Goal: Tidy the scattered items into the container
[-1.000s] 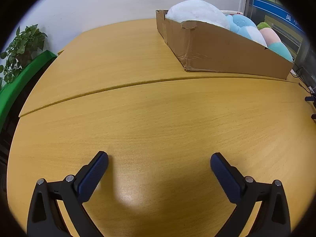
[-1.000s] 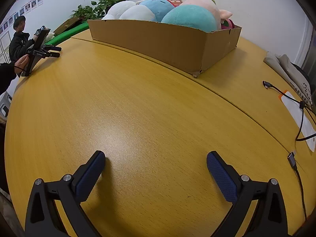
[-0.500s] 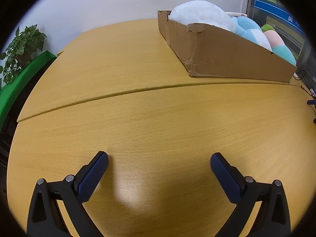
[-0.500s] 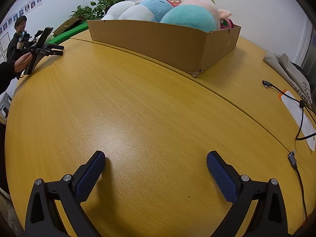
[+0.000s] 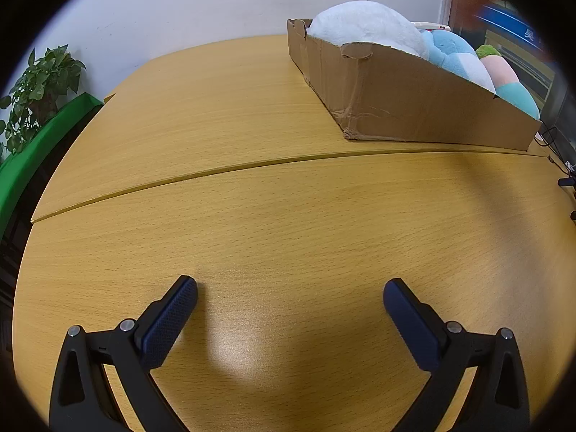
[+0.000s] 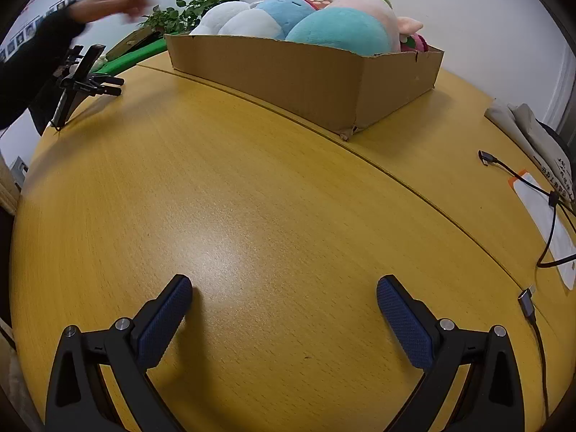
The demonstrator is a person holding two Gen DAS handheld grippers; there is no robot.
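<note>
Left wrist view: the left gripper (image 5: 290,297) sits low over the wooden table (image 5: 252,216), its blue-padded fingers (image 5: 169,320) spread wide with nothing between them. Ahead and to the right stands the cardboard box (image 5: 414,108), holding a white plush (image 5: 363,25), a blue plush (image 5: 451,48) and a pink-and-teal plush (image 5: 507,79). A potted plant (image 5: 36,86) stands far left. A blue sign at the upper right carries writing too blurred to read.

Right wrist view: the right gripper (image 6: 284,297) is likewise splayed and empty above the table. The box (image 6: 306,75) lies straight ahead, well apart, filled with plush toys (image 6: 338,32). To the right lie cables (image 6: 529,302), a white paper (image 6: 543,216) and a cloth bag (image 6: 532,133) with small illegible print. At far left, a blurred hand (image 6: 111,0) is raised above a black device (image 6: 82,75) that rests on the table edge.
</note>
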